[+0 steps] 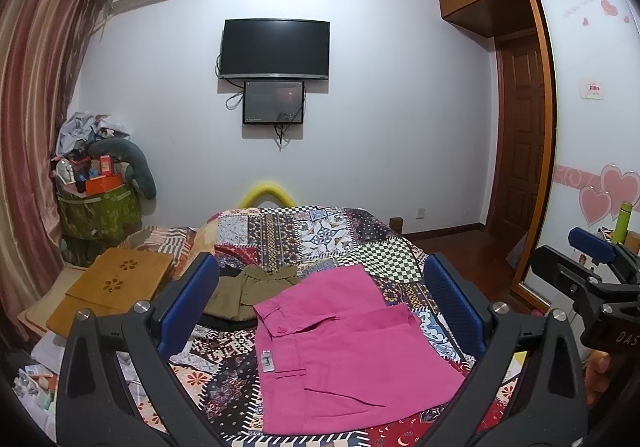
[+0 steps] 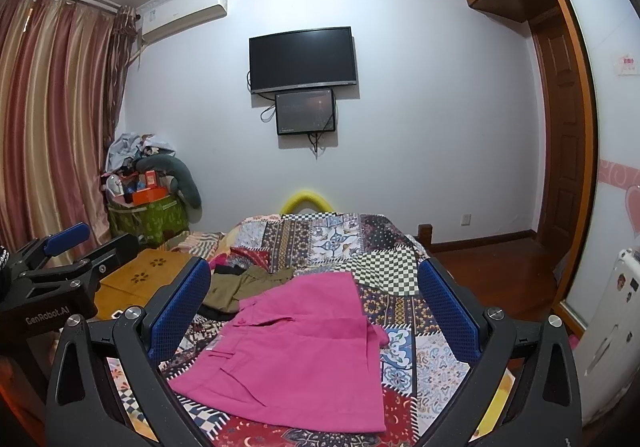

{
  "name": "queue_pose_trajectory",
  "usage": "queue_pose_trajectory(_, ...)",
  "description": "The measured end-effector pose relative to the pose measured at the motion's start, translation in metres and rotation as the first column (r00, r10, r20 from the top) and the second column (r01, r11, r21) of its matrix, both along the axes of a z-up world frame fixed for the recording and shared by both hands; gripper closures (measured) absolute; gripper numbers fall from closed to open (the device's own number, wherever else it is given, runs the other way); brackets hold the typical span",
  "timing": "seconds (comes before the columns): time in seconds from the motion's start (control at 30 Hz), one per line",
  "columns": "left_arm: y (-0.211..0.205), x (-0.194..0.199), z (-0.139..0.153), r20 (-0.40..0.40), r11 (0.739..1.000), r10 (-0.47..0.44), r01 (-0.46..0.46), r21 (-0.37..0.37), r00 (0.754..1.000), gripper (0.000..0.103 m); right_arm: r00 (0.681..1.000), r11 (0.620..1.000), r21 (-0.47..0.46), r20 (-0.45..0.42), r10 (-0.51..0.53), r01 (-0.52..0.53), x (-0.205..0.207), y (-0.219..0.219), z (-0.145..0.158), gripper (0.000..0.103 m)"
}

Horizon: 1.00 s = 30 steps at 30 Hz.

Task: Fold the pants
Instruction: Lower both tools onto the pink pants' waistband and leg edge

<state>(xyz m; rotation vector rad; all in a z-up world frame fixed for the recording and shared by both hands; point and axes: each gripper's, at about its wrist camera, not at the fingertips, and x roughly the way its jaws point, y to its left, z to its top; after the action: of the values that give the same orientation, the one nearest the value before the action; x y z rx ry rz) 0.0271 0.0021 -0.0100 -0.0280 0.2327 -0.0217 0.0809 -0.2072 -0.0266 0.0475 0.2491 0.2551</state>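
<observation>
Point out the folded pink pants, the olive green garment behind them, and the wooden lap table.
Folded bright pink cotton pants [image 1: 344, 343], left wrist view, middle of the top layer.
Crumpled olive green garment [image 1: 244, 291], left wrist view, its front panel.
Light wooden lap table [image 2: 154, 267], right wrist view, carved top.

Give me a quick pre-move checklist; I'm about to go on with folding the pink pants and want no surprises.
1. Left gripper open, nothing between its fingers: ok.
2. Right gripper open, nothing between its fingers: ok.
3. Pink pants lie flat on the patchwork quilt, already folded at least once, within both views: ok.
4. Olive garment sits right beside the pants' far left corner; whether they touch: cannot tell.
5. Near edge of the pants free of the grippers: ok.
6. Further folds needed: cannot tell.
</observation>
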Motion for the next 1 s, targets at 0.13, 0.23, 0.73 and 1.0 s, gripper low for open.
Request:
queue_pose_trajectory(0.13,0.004,0.015,-0.004,-0.02,1.0,0.009,-0.01,-0.01,1.0,0.0,1.0,1.0,0.005,-0.029,0.008,-0.008,0.012,-0.001,-0.006,0.0)
queue_pose_trajectory(0.23,0.006,0.034,-0.01,-0.054,1.0,0.008,-0.008,-0.005,0.999,0.0,0.999,1.0,0.003,-0.05,0.005,-0.005,0.023,-0.003,-0.012,0.0)
queue_pose_trajectory(0.73,0.047,0.185,-0.076,-0.328,0.995,0.099,-0.095,0.027,0.939,0.0,0.954,0.995,-0.102,-0.298,-0.036,0.006,0.125,-0.024,-0.09,0.0)
queue_pose_trajectory(1.0,0.076,0.251,-0.144,-0.478,0.993,0.117,-0.087,0.083,0.871,0.0,0.876,0.992,-0.095,-0.481,0.031,-0.087,0.18,-0.039,-0.14,0.001)
